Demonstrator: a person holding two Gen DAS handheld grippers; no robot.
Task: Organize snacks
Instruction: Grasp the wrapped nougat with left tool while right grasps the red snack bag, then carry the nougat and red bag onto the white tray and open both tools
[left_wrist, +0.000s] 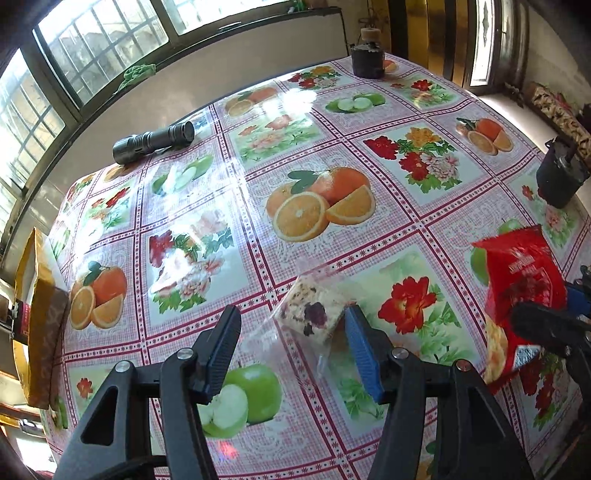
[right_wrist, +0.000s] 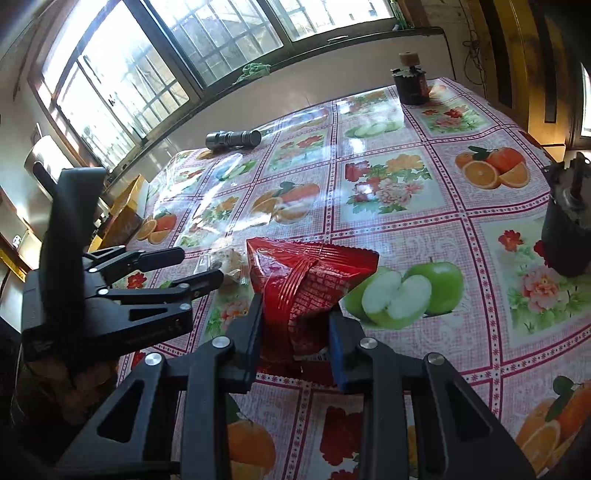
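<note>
A nougat snack in a clear wrapper (left_wrist: 310, 312) lies on the fruit-print tablecloth (left_wrist: 258, 155). My left gripper (left_wrist: 291, 343) is open, its fingers on either side of the wrapper's near end, just above the table. The snack also shows in the right wrist view (right_wrist: 229, 260), past the left gripper (right_wrist: 199, 267). My right gripper (right_wrist: 295, 332) is shut on a red snack bag (right_wrist: 310, 280) and holds it tilted up over the table. The red bag (left_wrist: 521, 273) and the right gripper (left_wrist: 554, 321) show at the right of the left wrist view.
A black flashlight (left_wrist: 153, 142) lies at the far left of the table. A dark jar with a cork (left_wrist: 367, 57) stands at the far edge. Another dark pot (left_wrist: 561, 177) stands at the right edge. A yellow box (left_wrist: 38, 321) leans at the left table edge.
</note>
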